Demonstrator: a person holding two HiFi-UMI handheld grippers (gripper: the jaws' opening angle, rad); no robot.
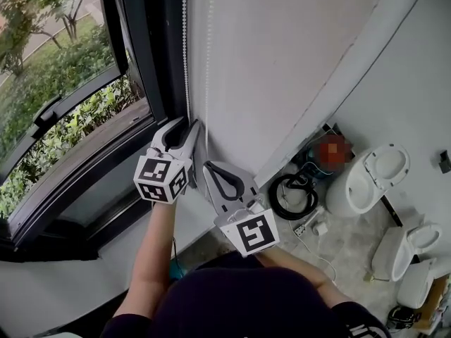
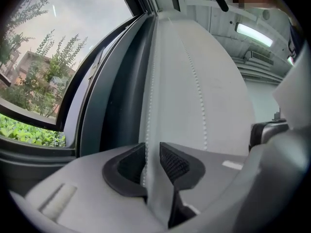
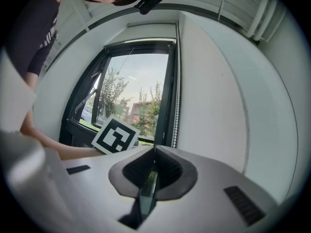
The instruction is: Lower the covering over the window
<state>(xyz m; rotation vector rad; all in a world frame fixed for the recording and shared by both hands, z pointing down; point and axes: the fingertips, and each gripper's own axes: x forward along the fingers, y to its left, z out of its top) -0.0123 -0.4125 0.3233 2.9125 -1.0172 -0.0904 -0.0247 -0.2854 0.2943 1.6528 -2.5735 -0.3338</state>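
Note:
A white bead chain (image 1: 186,48) hangs in two strands down the wall beside the dark-framed window (image 1: 63,111). My left gripper (image 1: 192,127) is up against the chain by the frame. In the left gripper view one strand (image 2: 149,96) runs down between the jaws of the left gripper (image 2: 152,154), close to the left pad; the pads stand apart and the gripper is open. The other strand (image 2: 197,86) hangs free to the right. My right gripper (image 1: 210,166) sits just below and to the right, away from the chain (image 3: 178,101). The right gripper (image 3: 154,149) is shut, with nothing between its pads.
The white wall (image 1: 282,62) stands right of the window. On the floor below are two white toilets (image 1: 373,178) (image 1: 416,245), a coil of black cable (image 1: 292,196) and loose white cords. Green shrubs lie outside the glass.

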